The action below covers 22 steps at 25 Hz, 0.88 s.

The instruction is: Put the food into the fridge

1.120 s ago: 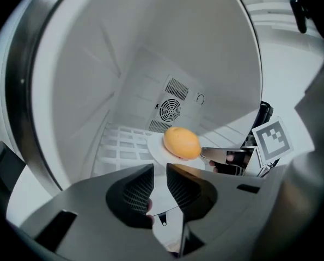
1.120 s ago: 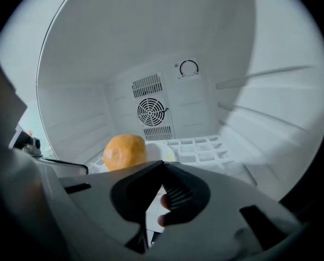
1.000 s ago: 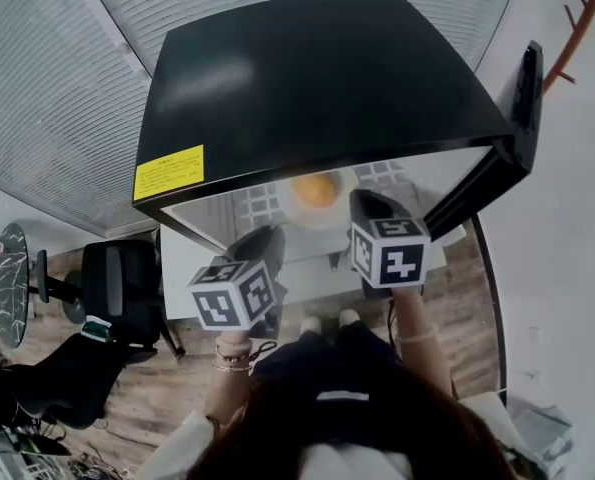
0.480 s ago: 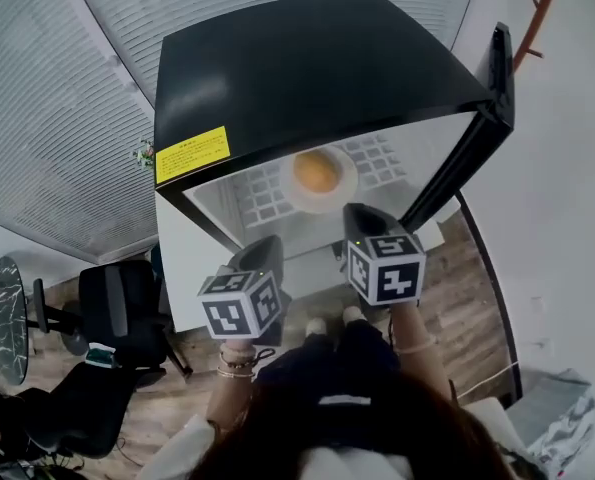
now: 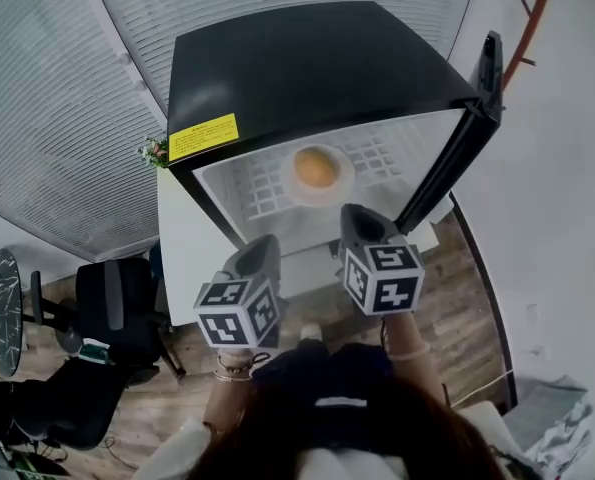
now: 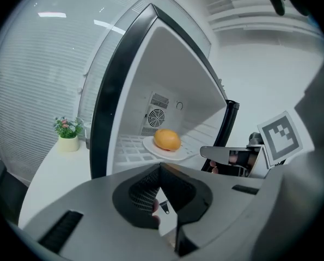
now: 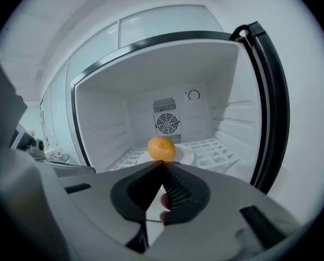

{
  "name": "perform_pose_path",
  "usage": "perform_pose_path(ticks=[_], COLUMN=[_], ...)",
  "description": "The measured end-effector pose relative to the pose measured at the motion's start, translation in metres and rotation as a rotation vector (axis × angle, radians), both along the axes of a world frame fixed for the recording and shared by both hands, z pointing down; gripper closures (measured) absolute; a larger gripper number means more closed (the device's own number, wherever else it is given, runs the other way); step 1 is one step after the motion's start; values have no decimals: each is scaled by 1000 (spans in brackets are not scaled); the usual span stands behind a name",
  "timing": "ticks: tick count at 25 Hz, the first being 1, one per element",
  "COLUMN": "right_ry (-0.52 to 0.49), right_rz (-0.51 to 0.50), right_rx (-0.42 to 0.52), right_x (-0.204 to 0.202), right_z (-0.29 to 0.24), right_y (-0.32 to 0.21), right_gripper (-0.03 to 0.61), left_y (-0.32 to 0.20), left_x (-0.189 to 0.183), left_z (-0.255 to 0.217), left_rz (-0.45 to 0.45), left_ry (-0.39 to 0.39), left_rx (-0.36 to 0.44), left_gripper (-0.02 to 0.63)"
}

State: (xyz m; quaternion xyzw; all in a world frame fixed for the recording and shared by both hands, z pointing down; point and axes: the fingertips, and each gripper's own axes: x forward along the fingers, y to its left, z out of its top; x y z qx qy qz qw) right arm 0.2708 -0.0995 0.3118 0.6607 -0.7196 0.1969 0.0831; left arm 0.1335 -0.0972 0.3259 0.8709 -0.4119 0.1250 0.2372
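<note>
orange [image 5: 315,167] on a plate [image 5: 346,175], on the wire shelf [image 5: 262,196] inside the open fridge [image 5: 307,68], straight ahead of and clear of both grippers. left gripper [image 5: 260,253] and right gripper [image 5: 359,223]: jaws pressed together, empty. open door [image 5: 447,158] stands nearer the right gripper.

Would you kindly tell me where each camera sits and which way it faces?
Head view: on the person's head, facing steeply down at the open fridge; left gripper, right gripper, wrists show.
Left gripper view: on that gripper, facing the fridge obliquely; shut jaws, right gripper show.
Right gripper view: on that gripper, facing straight in; shut jaws show.
Shared: orange on plate.
</note>
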Motion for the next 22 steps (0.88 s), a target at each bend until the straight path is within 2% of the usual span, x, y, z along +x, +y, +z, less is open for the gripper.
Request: perform_pose_path(ticks=[2, 11, 15, 18, 22], right_ry=[-16, 28, 45, 67, 38], right_rz=[-23, -87, -118, -131, -131], right_rx=[3, 0, 25, 45, 91], right_x=[-1, 13, 17, 20, 24], right_z=[-1, 1, 2, 3, -1], right_y=[6, 48, 69, 86, 109], right_gripper=[580, 580, 580, 580, 580], left_y=[5, 50, 76, 94, 123], left_x=[0, 17, 29, 30, 31], left_z=[-3, -1, 2, 5, 6], left_rz=[-15, -69, -59, -90, -106], left_ry=[7, 29, 24, 12, 7], left_rx=[7, -8, -3, 1, 14], left_gripper=[615, 615, 615, 614, 615])
